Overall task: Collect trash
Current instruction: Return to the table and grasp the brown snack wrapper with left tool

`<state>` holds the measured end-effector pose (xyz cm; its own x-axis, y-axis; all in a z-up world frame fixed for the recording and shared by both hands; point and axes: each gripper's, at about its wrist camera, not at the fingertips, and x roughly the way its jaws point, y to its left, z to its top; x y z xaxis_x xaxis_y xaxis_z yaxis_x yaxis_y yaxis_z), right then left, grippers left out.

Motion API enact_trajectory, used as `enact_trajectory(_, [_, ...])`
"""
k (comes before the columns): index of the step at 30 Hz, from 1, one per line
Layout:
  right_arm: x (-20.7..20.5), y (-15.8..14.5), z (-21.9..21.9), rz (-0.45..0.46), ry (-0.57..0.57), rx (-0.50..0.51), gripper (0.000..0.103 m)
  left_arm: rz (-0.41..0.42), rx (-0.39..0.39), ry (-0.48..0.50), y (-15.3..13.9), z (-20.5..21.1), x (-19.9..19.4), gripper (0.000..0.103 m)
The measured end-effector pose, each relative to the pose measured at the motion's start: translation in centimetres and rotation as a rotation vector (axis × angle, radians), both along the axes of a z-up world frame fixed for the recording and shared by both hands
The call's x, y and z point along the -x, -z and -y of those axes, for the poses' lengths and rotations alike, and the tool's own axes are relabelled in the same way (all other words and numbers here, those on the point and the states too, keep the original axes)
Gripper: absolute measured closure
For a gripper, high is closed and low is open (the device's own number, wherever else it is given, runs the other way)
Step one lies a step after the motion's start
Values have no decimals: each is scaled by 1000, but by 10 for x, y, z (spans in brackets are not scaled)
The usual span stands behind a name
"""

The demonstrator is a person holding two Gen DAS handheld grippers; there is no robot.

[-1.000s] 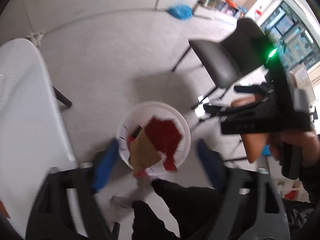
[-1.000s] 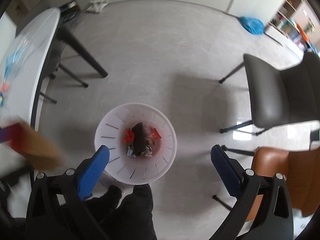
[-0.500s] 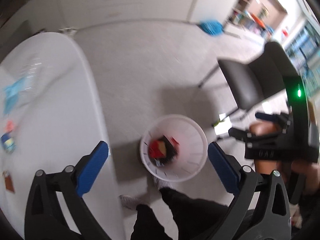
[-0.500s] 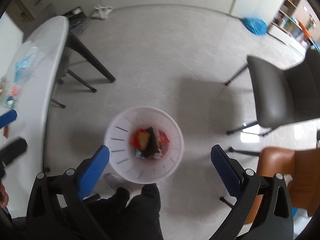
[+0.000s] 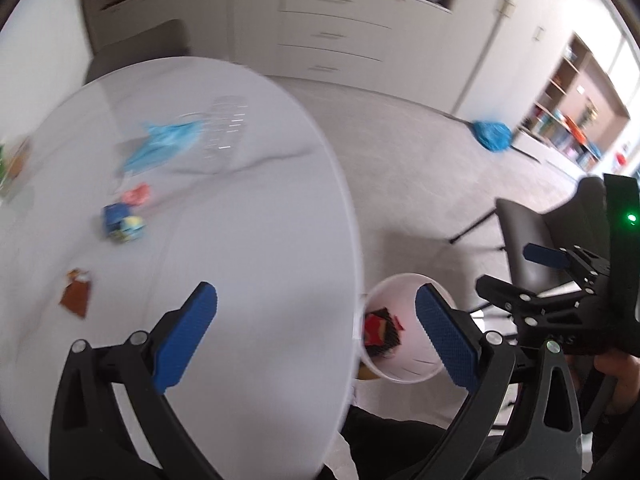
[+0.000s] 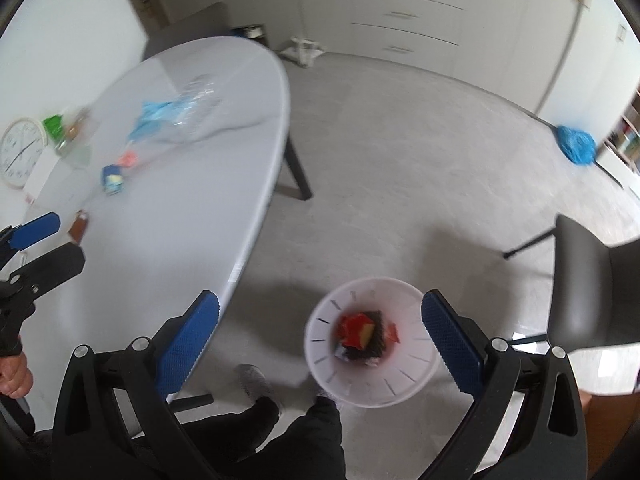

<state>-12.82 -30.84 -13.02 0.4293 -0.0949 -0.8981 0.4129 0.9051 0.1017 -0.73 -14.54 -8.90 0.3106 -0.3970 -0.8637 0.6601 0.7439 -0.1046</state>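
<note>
Left claw (image 5: 316, 332) spread and empty over the desk's (image 5: 248, 208) near edge — nearer than the right claw (image 6: 320, 340), also spread, above the bin (image 6: 370, 392). Brown wrapper (image 5: 77, 295) ahead-left; farther in, blue-yellow packet (image 5: 122, 227), long axis unclear.

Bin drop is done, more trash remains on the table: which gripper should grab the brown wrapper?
Left, probably. The left gripper hangs open over the white table near the brown wrapper; the right gripper, also open, sits above the trash bin.
</note>
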Motion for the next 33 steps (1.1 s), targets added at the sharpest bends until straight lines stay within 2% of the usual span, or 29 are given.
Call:
enact_trajectory(5, [-35,4,-39,-6,-86,-26,2,67,-65,-119,7,-58,-34,8])
enact_trajectory(12, [-89,9,-96,-22,-197,-49,2,85,-135,-283,33,-145,-100,8])
enact_trajectory(17, [-120,17,-132,-43,-252,-67,2,39,-178,-305,69,-188,-148,8])
enact_trajectory(21, [-143,25,-157,-66,-280,-66,2,10,-206,-265,98,-199,-174,9])
enact_trajectory(27, [-167,33,-175,-86,-260,-77,2,-18,-243,-164,132,-195,-197,27])
enact_trajectory(30, [-176,37,-181,-88,-255,-76,2,-25,-238,-132,138,-193,-200,42])
enact_trajectory(33, [-191,40,-190,-89,-293,-57,2,-24,-200,-119,139,-196,-200,54])
